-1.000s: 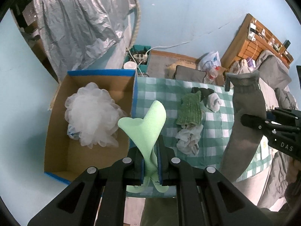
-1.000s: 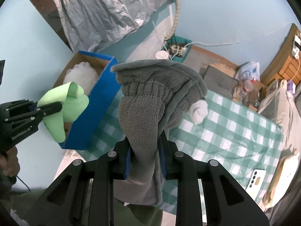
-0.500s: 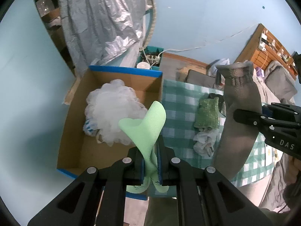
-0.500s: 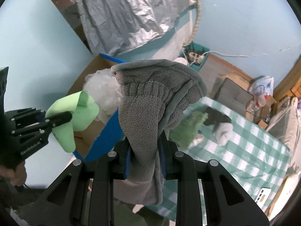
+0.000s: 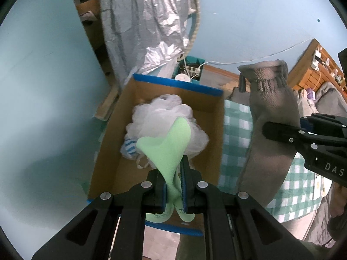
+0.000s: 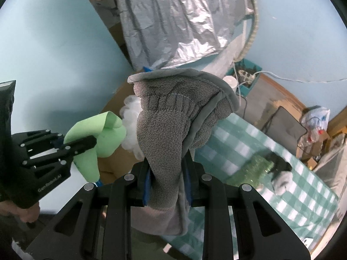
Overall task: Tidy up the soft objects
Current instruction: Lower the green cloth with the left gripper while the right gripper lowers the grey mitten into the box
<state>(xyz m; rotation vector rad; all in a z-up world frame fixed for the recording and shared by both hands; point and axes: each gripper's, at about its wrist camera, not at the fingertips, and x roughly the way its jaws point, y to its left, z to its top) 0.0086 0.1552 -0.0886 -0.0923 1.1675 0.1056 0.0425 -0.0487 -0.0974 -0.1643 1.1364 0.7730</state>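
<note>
Left wrist view: left gripper [image 5: 173,186] is clenching a pale green foam sheet [image 5: 168,149] above the open brown cardboard box w/ blue rim [image 5: 208,134], white mesh bath pouf [image 5: 160,119] inside.

Right wrist view: right gripper [image 6: 168,186] is gripping a grey fleece mitten [image 6: 167,134], just right of the box, over the green-checked counter [image 6: 245,151].

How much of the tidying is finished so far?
Done: a white bath pouf lies in the cardboard box. In hand: the left claw grips a green cloth, the right claw a grey mitt. Left: several soft items on the checked tablecloth.
</note>
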